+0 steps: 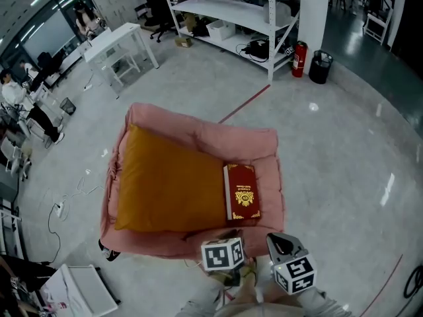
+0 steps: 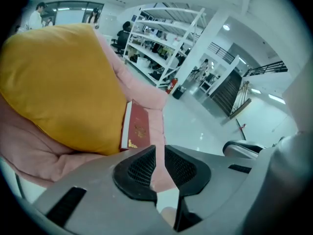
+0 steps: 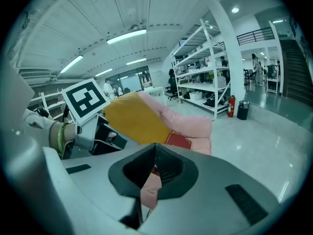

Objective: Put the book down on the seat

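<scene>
The red book (image 1: 242, 192) lies flat on the pink seat (image 1: 198, 132) beside the orange cushion (image 1: 168, 183), so placing looks done: the left gripper (image 2: 160, 166) has its fingers narrow and empty, the right gripper (image 3: 153, 166) is closed on nothing, and the next move is likely just pulling clear.

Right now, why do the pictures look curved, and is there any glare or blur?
Head view: the wide lens bows the shelving, and bright streaks glare on the floor. Both gripper views: dark rounded corners, but the book looks sharp.
</scene>
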Demonstrator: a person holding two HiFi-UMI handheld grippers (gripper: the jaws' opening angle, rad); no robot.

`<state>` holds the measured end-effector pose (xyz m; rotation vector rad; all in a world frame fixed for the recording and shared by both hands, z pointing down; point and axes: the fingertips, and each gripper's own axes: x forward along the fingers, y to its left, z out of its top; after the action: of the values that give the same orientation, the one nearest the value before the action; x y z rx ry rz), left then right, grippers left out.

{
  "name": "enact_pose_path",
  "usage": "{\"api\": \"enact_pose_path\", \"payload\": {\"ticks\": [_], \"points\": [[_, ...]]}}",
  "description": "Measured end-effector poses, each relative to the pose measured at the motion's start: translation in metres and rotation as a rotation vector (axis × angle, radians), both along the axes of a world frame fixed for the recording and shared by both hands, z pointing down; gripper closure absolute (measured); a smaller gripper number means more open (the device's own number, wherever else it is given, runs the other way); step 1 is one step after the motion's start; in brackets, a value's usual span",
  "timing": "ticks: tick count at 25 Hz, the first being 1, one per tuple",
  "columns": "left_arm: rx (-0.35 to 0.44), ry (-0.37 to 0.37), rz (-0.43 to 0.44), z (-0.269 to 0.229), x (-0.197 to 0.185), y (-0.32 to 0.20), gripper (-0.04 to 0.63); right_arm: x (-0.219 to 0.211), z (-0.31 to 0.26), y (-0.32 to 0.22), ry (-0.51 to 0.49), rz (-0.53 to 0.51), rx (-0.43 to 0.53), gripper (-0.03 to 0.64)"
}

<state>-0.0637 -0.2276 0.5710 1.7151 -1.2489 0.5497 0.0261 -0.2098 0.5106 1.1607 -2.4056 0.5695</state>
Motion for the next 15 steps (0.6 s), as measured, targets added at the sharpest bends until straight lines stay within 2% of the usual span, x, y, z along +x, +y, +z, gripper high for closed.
{"api": "enact_pose_path", "payload": {"ticks": [5,10,15], "points": [[0.034,-0.019,0.009,-0.03,0.005,0.018,0.584,0.008,-0.016,0.011,-0.01,0.0,0.012,0.612],[0.083,-0.021,0.032,-0.056,0.008,0.038,0.588,0.007,-0.029,0.023,-0.031,-0.012,0.016,0.612],[0.097,-0.024,0.059,-0.063,0.012,0.05,0.589,0.004,-0.036,0.028,-0.059,-0.021,0.03,0.611]]}}
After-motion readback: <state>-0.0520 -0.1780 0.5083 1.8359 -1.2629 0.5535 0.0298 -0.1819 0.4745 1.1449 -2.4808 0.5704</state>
